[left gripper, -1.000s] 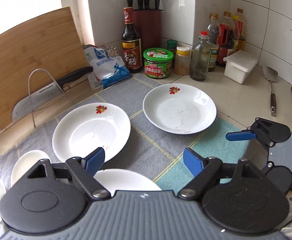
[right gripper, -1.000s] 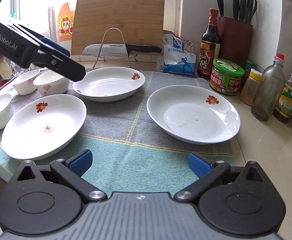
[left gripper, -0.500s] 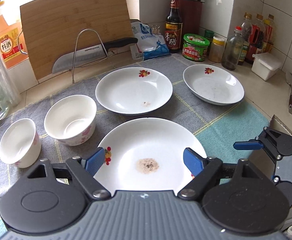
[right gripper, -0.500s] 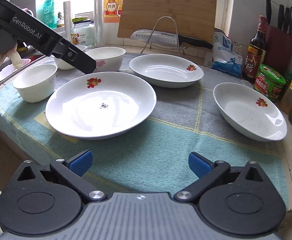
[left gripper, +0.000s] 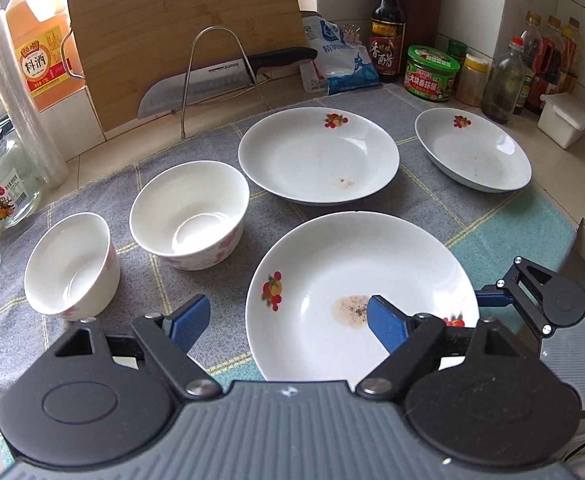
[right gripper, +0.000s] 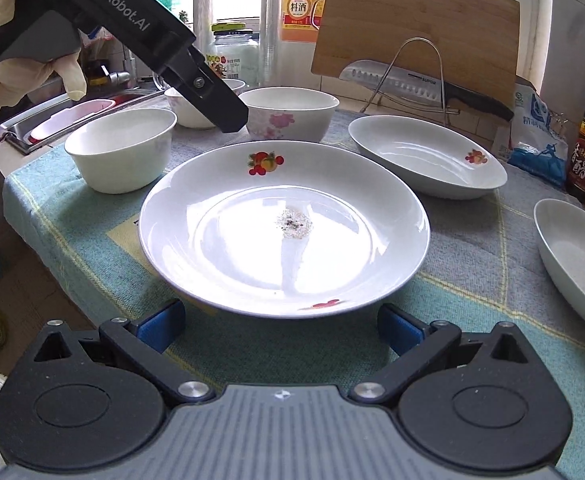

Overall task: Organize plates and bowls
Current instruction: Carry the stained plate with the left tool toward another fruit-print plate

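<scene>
Three white plates with fruit motifs lie on a checked cloth (left gripper: 504, 240): a near plate (left gripper: 356, 280) with a crumb stain, a middle plate (left gripper: 318, 160) and a right plate (left gripper: 472, 152). Two white bowls (left gripper: 190, 216) (left gripper: 70, 264) stand upright to the left. My left gripper (left gripper: 286, 312) hovers open and empty over the near plate's left half. In the right wrist view my right gripper (right gripper: 280, 318) is open and empty just short of the near plate's (right gripper: 284, 232) front rim. A gloved hand (right gripper: 32, 72) holds the left gripper above the bowls (right gripper: 120, 148).
A cutting board (left gripper: 180, 40) and a knife on a wire rack (left gripper: 212, 80) stand behind the cloth. Sauce bottles and jars (left gripper: 432, 68) line the back right corner. A sink (right gripper: 72, 116) lies at the far left. The counter's front edge (right gripper: 32, 248) drops off near the cloth.
Both grippers have swung left along the counter and dropped lower. The stained near plate and the bowls have come into view and now sit close in front. Both jaws kept the same width.
</scene>
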Demonstrator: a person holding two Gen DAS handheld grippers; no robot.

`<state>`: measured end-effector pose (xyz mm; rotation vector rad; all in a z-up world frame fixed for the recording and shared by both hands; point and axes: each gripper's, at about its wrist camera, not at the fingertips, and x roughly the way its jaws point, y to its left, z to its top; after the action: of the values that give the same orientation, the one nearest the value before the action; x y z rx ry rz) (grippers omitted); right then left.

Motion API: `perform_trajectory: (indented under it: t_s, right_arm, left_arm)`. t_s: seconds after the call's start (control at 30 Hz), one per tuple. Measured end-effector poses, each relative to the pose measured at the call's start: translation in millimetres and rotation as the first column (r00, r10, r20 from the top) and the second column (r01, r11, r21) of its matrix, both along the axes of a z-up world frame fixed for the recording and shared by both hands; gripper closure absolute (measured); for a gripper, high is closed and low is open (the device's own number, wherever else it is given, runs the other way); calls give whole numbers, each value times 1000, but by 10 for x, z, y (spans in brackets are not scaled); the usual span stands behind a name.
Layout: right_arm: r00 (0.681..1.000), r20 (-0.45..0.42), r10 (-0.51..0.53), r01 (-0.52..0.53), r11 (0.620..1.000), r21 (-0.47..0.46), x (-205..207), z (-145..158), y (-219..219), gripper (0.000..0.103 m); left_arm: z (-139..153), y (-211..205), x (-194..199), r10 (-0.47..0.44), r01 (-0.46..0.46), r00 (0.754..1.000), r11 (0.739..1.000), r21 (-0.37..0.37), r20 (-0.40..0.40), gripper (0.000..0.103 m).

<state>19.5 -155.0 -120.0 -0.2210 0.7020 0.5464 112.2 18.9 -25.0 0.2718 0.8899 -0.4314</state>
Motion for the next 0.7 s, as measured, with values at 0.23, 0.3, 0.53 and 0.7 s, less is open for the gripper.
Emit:
perform_trajectory:
  t_s: [0.23, 0.3, 0.53, 0.7]
  right_arm:
    - [998, 65, 22, -25, 999, 42, -46, -66, -61, 0]
    - [997, 70, 32, -35, 998, 48, -41, -73, -74, 0]
    - [994, 102, 34, -41, 997, 63, -59, -105, -77, 0]
    - [993, 116, 31, -39, 997, 71, -74, -122, -73, 0]
  left_arm:
    - [-177, -42, 315, -35, 36, 995, 999, 6, -88, 18]
    - [-216, -57, 391, -50, 49, 992, 999, -10, -117, 18]
    - [-366, -155, 689, -75, 75, 968, 997, -12, -238, 18]
    - [-423, -235, 808, -124, 128, 950, 992, -6, -287, 26]
